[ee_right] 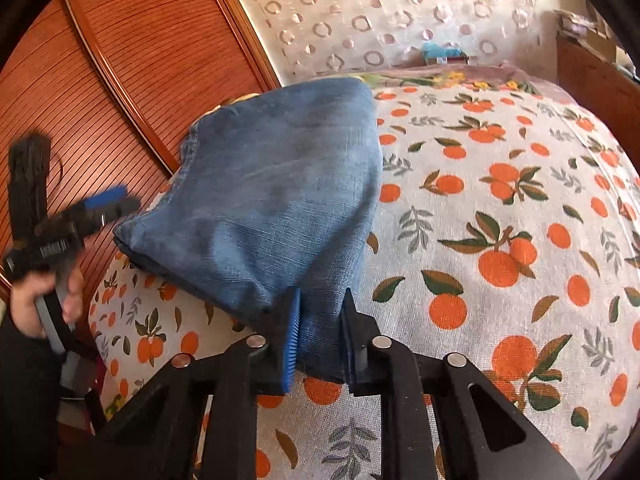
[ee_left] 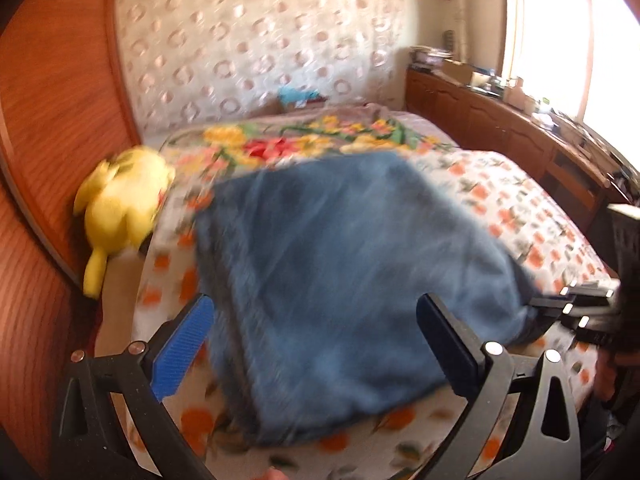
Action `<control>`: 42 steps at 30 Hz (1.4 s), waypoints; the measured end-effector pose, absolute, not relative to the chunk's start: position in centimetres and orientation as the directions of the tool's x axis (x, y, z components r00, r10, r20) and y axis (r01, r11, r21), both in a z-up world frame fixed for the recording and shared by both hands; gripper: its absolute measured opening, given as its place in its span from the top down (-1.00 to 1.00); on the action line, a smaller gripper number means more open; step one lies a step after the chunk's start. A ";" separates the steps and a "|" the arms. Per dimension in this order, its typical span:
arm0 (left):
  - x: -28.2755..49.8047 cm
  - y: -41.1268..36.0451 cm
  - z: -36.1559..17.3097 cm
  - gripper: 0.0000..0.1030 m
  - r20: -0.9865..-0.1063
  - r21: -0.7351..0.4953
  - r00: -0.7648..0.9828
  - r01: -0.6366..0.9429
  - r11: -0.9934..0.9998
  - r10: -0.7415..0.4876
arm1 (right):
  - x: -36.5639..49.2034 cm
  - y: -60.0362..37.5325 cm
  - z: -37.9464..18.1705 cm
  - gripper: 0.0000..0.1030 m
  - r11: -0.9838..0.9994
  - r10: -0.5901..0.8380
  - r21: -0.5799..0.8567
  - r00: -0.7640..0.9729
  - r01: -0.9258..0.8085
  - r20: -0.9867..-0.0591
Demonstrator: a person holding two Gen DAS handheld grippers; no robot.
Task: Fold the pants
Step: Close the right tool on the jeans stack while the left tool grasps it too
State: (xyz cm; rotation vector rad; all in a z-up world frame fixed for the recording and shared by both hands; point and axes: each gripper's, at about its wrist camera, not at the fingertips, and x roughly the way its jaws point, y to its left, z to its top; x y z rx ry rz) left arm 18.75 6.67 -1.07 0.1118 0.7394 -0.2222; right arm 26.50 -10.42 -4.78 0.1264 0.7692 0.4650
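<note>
Midway through the fold, the right gripper (ee_right: 318, 334) pinched the near corner of the folded blue pants (ee_right: 276, 192) lying on the orange-print bedspread (ee_right: 500, 208), apparently to anchor them, while the left gripper (ee_left: 316, 344) hovered wide open and empty above the denim.

Daylight floods in from the window (ee_left: 560, 40), which glares white. The left wrist view is smeared with motion blur, worst on the jeans (ee_left: 352, 280) below the window. The right wrist view is sharp; both bow at their dark edges.
</note>
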 end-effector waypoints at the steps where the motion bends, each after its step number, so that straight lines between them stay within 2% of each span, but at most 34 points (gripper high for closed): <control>1: 19.5 5.6 -0.2 -0.98 -0.673 0.031 0.719 0.261 0.965 -0.173 | 26.4 -10.5 -4.7 0.72 0.889 0.456 0.281 0.630 -0.362 -0.629; 6: 24.2 0.6 1.3 -0.95 -0.717 0.003 0.650 0.366 0.930 -0.254 | 25.9 -10.8 -4.0 0.75 0.878 0.476 0.276 0.651 -0.392 -0.591; 10: 30.1 -3.4 0.3 -0.81 -0.801 -0.038 0.532 0.409 0.912 -0.273 | 25.3 -11.4 -3.9 0.75 0.872 0.486 0.272 0.651 -0.407 -0.583; 15: 35.2 -7.4 -1.4 -0.74 -0.872 0.003 0.440 0.442 0.897 -0.214 | 25.3 -11.5 -4.3 0.75 0.872 0.485 0.267 0.647 -0.411 -0.588; 18: 37.3 -9.9 -2.2 -0.57 -0.900 0.028 0.397 0.462 0.886 -0.178 | 25.6 -11.1 -4.5 0.75 0.874 0.480 0.258 0.645 -0.413 -0.595; 22: 39.2 -13.2 -2.8 -0.24 -0.921 0.055 0.362 0.488 0.871 -0.145 | 25.7 -11.1 -4.7 0.75 0.868 0.491 0.268 0.638 -0.419 -0.593; 24: 39.7 -14.2 -3.3 -0.23 -0.932 0.102 0.351 0.484 0.869 -0.086 | 25.8 -11.3 -4.9 0.74 0.862 0.503 0.283 0.631 -0.421 -0.591; 28: 40.8 -14.5 -4.4 -0.23 -0.956 0.109 0.292 0.473 0.874 -0.039 | 26.0 -11.6 -5.0 0.74 0.851 0.521 0.300 0.620 -0.431 -0.587; 39: 41.4 -14.7 -7.1 -0.22 -0.966 0.148 0.256 0.473 0.868 0.025 | 26.5 -11.9 -5.1 0.74 0.840 0.539 0.322 0.604 -0.437 -0.587; 40: 41.3 -14.7 -7.0 -0.08 -0.963 0.160 0.266 0.479 0.863 0.031 | 26.6 -12.0 -5.1 0.74 0.839 0.542 0.326 0.603 -0.437 -0.586; 41: 41.2 -14.6 -6.9 0.23 -0.959 0.181 0.280 0.478 0.860 0.046 | 26.5 -11.9 -5.1 0.74 0.839 0.541 0.325 0.603 -0.436 -0.586; 42: 41.2 -14.2 -6.8 0.39 -0.951 0.216 0.300 0.469 0.856 0.076 | 26.5 -11.9 -5.1 0.74 0.840 0.539 0.322 0.605 -0.437 -0.586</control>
